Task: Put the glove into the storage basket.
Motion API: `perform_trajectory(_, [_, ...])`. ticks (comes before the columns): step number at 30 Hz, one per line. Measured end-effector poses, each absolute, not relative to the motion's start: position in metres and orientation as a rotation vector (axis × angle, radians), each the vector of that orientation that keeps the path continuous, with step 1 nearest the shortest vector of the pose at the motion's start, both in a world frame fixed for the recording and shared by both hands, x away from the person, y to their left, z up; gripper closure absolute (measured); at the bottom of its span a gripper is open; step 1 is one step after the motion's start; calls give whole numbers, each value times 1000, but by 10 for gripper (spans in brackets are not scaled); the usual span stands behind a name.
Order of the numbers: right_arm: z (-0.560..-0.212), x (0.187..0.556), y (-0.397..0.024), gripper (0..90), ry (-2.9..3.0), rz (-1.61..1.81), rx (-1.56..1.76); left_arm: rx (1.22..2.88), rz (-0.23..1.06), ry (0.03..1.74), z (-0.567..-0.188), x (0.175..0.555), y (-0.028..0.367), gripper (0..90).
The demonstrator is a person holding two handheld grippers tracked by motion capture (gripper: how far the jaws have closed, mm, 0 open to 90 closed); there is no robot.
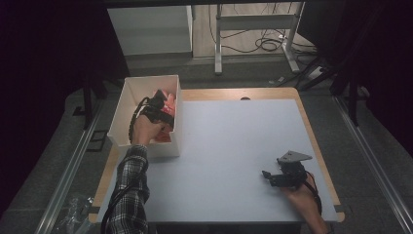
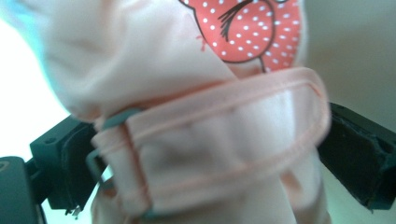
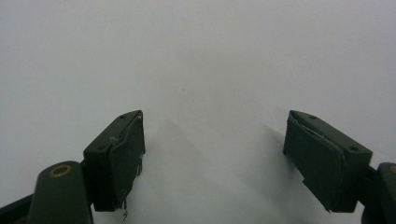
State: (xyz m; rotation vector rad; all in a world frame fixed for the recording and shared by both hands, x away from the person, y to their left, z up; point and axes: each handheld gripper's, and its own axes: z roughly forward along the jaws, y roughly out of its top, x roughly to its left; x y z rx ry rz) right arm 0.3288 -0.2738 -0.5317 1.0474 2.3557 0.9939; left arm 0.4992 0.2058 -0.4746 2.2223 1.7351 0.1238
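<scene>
A pale pink garment point(image 2: 205, 154) with a red dotted print and a stitched hem lies in the white box point(image 1: 125, 97) at the table's left edge; in the high view the garment point(image 1: 169, 101) is a pink and red heap. My left gripper point(image 1: 157, 106) reaches down into the box. Its jaws point(image 2: 210, 158) stand wide apart, with the hem hanging slack between them. My right gripper point(image 1: 267, 175) rests low over the grey table top point(image 1: 234, 141) near the front right corner, open point(image 3: 215, 154) with nothing between its fingers.
The box stands partly over the table's left side. Beyond the wooden table rim point(image 1: 311, 131) are dark floor, metal rails point(image 1: 68, 170), desk legs and cables point(image 1: 265, 44) at the back.
</scene>
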Motion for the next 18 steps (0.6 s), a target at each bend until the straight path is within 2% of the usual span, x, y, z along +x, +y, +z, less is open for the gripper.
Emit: perform_trajectory(18, [-532,329,-274,208,2355,993,1045,2143,310,1594,-440,468,222,30])
